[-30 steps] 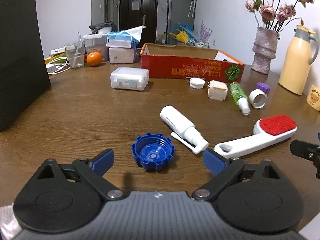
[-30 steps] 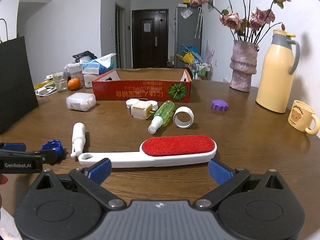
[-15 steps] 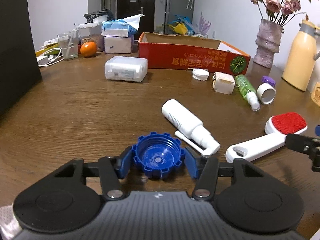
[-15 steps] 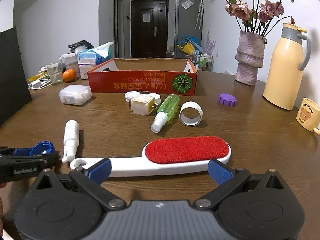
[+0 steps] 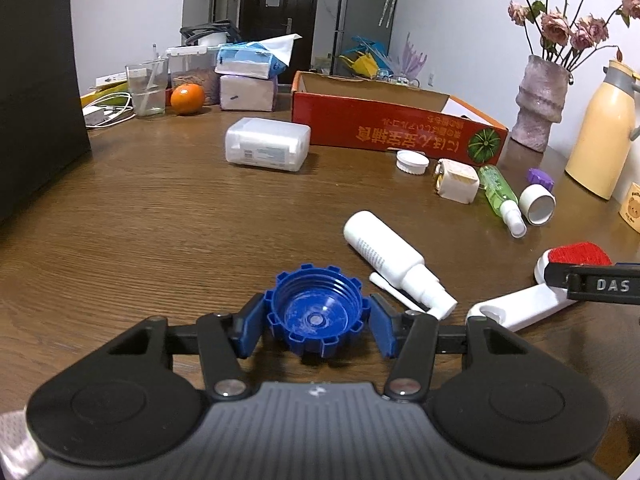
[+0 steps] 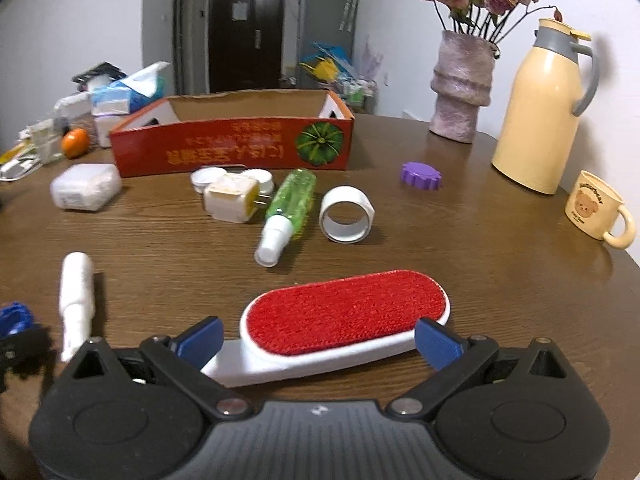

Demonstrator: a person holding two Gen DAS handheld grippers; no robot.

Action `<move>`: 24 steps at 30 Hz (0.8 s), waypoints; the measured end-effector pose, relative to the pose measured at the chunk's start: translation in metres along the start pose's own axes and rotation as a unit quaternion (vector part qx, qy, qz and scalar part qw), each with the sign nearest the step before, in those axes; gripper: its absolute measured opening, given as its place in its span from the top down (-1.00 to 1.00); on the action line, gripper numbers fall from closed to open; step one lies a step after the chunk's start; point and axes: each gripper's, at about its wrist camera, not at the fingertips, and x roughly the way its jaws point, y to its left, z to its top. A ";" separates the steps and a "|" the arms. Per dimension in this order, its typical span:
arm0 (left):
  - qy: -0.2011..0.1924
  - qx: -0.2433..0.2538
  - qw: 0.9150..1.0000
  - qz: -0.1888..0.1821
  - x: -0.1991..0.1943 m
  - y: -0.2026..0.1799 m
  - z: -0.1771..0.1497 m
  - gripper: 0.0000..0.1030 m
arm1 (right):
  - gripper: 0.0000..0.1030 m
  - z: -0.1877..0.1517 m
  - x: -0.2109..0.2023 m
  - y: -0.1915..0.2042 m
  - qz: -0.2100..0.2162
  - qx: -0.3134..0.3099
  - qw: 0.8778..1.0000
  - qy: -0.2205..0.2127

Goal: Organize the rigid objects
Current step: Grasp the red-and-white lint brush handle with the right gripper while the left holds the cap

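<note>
Now the left gripper (image 5: 316, 330) clamps the blue cap (image 5: 316, 316) — right gripper (image 6: 316, 340) spread around the lint brush (image 6: 344, 320).

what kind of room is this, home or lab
Most likely a home, a dining or living area: a wooden table with a vase of flowers, a thermos and a bear mug, plus a front door behind.

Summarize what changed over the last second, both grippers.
Left gripper: jaws closed onto the blue cap, now gripped. Right gripper advanced until its open jaws straddle the lint brush, no grip yet. Red box and bottles unmoved.
</note>
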 end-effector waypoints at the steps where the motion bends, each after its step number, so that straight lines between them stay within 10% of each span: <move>1: -0.001 -0.002 1.000 0.001 0.000 0.001 0.000 -0.08 | -0.97 0.000 0.003 0.001 -0.004 0.000 1.000 0.001; 24: -0.003 -0.010 1.000 0.011 -0.007 0.000 -0.001 -0.08 | -0.94 -0.015 0.008 -0.047 0.002 -0.017 1.000 0.026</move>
